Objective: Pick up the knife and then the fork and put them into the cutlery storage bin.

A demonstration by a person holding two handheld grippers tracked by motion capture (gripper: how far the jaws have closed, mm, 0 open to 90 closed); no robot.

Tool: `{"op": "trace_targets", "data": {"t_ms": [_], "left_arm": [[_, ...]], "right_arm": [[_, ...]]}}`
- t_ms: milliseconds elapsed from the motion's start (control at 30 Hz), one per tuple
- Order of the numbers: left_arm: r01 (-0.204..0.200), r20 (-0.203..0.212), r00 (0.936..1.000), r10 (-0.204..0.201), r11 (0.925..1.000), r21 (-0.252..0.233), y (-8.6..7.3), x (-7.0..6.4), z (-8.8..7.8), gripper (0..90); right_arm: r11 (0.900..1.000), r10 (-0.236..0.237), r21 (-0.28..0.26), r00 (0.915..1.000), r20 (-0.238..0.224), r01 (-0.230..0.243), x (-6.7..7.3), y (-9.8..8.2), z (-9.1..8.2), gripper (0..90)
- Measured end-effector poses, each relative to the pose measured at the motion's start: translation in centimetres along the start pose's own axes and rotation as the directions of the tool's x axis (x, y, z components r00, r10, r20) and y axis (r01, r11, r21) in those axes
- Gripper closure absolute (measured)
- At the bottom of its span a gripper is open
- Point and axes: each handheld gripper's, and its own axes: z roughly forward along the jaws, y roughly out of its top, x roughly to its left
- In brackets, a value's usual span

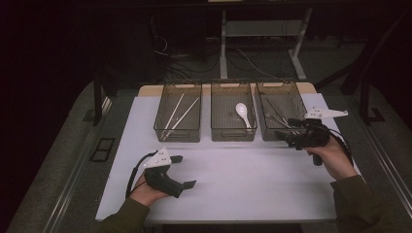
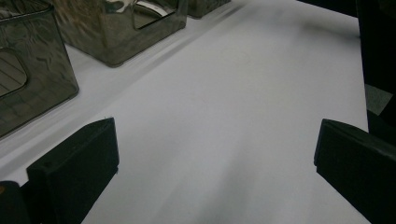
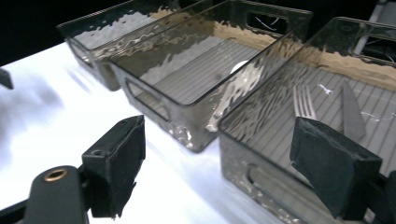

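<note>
Right tool [image 3: 215,163] gapes empty just beside the right smoky clear plastic bin [image 3: 261,140]; its view resolves a metal fork [image 3: 303,102] and knife [image 3: 351,112] inside. High view: white spoon [image 1: 243,113] in the middle bin [image 1: 233,133], pale chopsticks [image 1: 179,115] in the left bin [image 1: 177,135]. Left tool [image 2: 215,163] wide open, empty, over the white surface [image 2: 233,116].

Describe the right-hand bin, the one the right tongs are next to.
The right-hand bin is a smoky, see-through plastic box with rippled walls, a ribbed floor and a cut-out handle in its near end. It stands upright on the white table, last in a row of three. Inside lie a fork and a knife. The right tongs hover open at its near end.
</note>
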Motion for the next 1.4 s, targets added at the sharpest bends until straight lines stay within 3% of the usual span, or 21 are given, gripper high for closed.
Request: {"op": "trace_targets", "data": {"t_ms": [267, 500, 900, 1400], "left_arm": [[-0.002, 0.000, 1.0000, 0.002, 1.0000, -0.001, 0.0, 0.0, 0.0, 0.0], [-0.001, -0.002, 1.0000, 0.001, 1.0000, -0.002, 0.0, 0.0, -0.1, 0.0], [0.002, -0.003, 1.0000, -0.002, 1.0000, -0.005, 0.0, 0.0, -0.1, 0.0], [-0.007, -0.003, 1.0000, 0.007, 1.0000, -0.007, 0.1, 0.0, -0.2, 0.0]], "right_arm": [[1.000, -0.010, -0.012, 0.9986, -0.052, 0.009, 1.7, -1.1, -0.4, 18.1], [1.000, -0.030, 0.005, 0.9971, -0.069, 0.031, 2.9, -2.6, -0.8, 18.2], [1.000, -0.028, -0.012, 0.9962, -0.083, 0.027, 3.8, -5.3, -1.6, 18.2], [0.999, -0.037, 0.019, 0.9939, -0.103, 0.040, 5.2, -7.9, -1.9, 18.1]]}}
